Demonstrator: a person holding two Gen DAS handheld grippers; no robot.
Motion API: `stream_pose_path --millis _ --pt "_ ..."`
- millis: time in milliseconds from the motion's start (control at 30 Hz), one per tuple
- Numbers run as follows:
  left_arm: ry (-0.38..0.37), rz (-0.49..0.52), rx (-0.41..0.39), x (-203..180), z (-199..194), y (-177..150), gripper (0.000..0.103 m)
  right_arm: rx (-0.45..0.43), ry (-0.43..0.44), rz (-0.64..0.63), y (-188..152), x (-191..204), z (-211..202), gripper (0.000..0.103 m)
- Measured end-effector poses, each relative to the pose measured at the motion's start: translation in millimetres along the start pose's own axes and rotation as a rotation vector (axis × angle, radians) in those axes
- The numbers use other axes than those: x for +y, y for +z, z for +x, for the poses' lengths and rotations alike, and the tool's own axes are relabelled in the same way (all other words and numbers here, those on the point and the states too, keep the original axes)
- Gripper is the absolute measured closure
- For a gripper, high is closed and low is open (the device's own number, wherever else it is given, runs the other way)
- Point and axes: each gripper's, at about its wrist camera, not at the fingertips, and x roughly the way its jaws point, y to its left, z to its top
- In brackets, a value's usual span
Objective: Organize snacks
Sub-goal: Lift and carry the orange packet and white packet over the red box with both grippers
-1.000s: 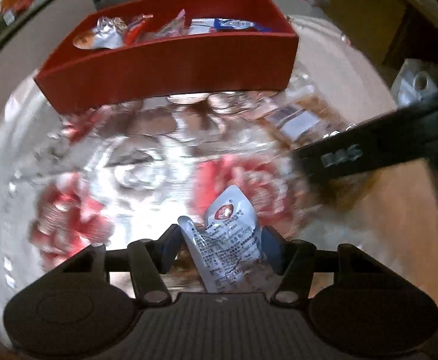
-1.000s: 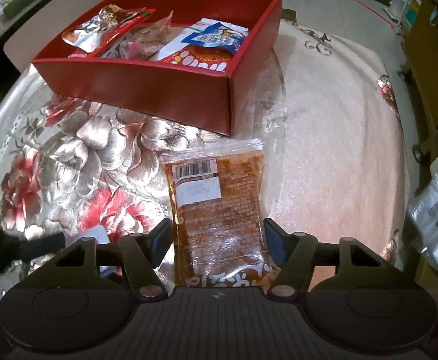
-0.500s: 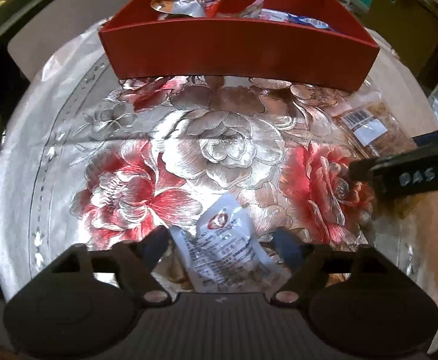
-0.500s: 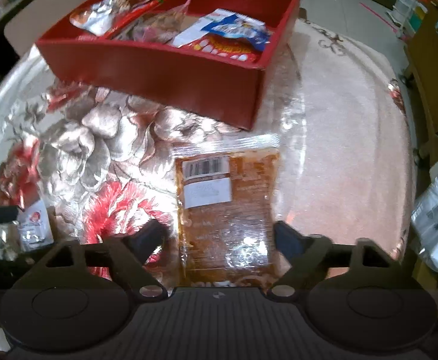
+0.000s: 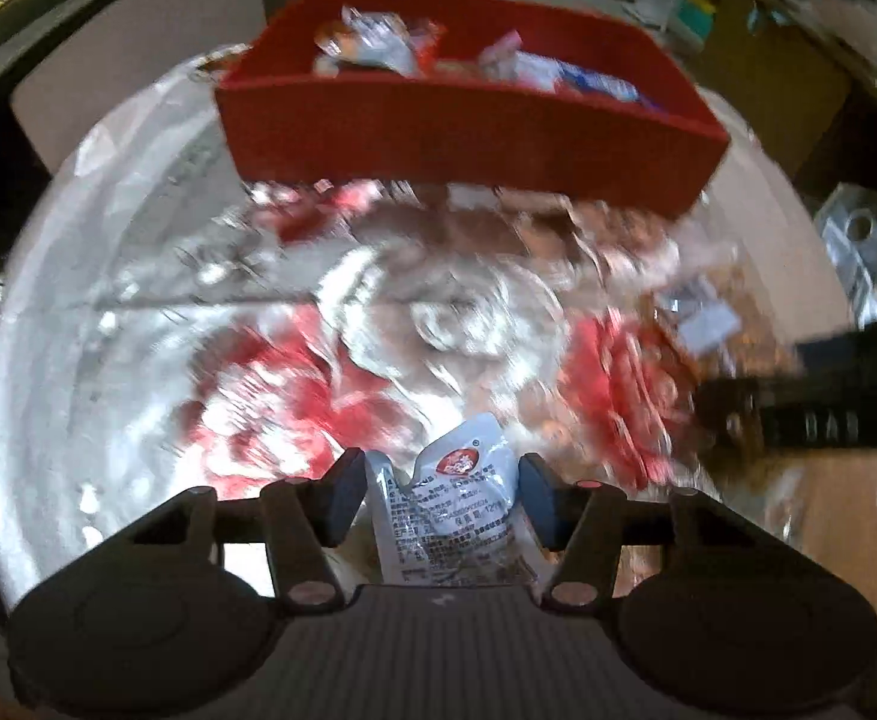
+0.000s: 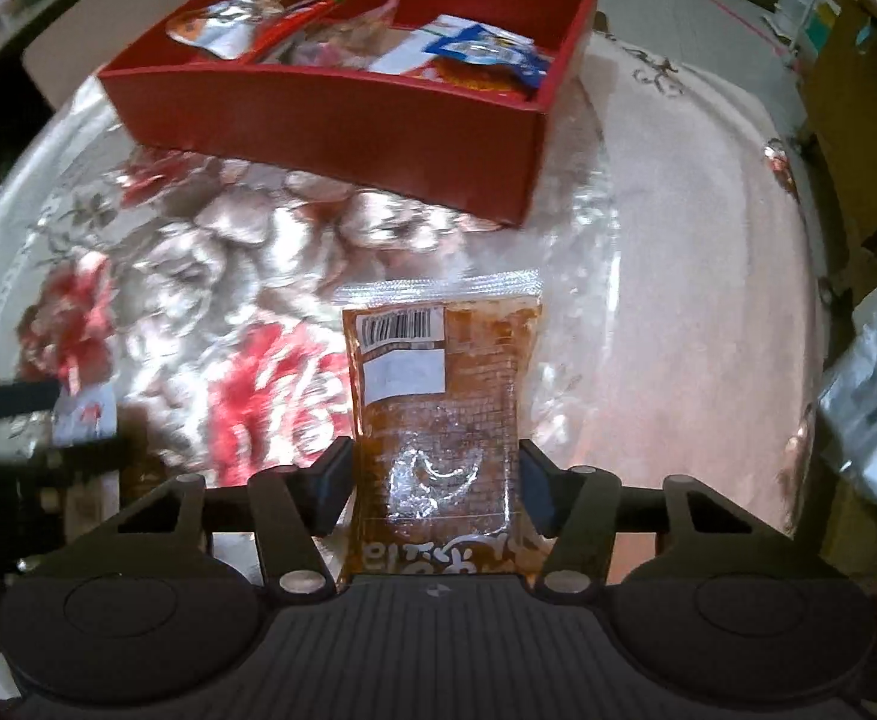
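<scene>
My left gripper (image 5: 438, 468) has a crumpled white snack packet (image 5: 450, 516) between its fingers; the jaws are closing and the pads press its side edges. The right gripper (image 6: 434, 456) is likewise closing on a clear packet of brown snack (image 6: 438, 372), pads against both long edges. A red box (image 6: 330, 114) with several snack packs inside stands at the back of the table, and the left wrist view shows the same red box (image 5: 468, 138). One black finger of the right gripper (image 5: 798, 414) crosses the left view at the right.
A shiny floral tablecloth (image 6: 198, 252) covers the round table. A silver bag (image 6: 876, 396) lies off the table's right edge. Cardboard boxes (image 6: 852, 96) and clutter stand at the back right. A pale board (image 5: 138, 90) stands behind the table at the left.
Both grippers stood wider half a second ago, with the packets lying loose between the fingers. Now both have narrowed onto their packets. The left view has shifted and blurred.
</scene>
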Motion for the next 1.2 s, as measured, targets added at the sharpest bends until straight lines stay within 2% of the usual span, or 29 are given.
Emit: stream_pose_path --millis 433,733,1200 --pt "-0.045 -0.031 -0.106 20.1 -33.8 38.0 0.054 -0.136 0.112 0.114 12.9 3.0 -38.3 0.04" --pt "-0.051 -0.019 -0.175 15.6 -30.0 78.5 0.054 -0.208 0.145 0.15 42.1 2.5 -48.2 0.04" --pt "-0.028 0.003 -0.268 7.9 -26.7 123.6 0.054 -0.304 0.159 0.178 85.2 -1.5 -58.8 0.039"
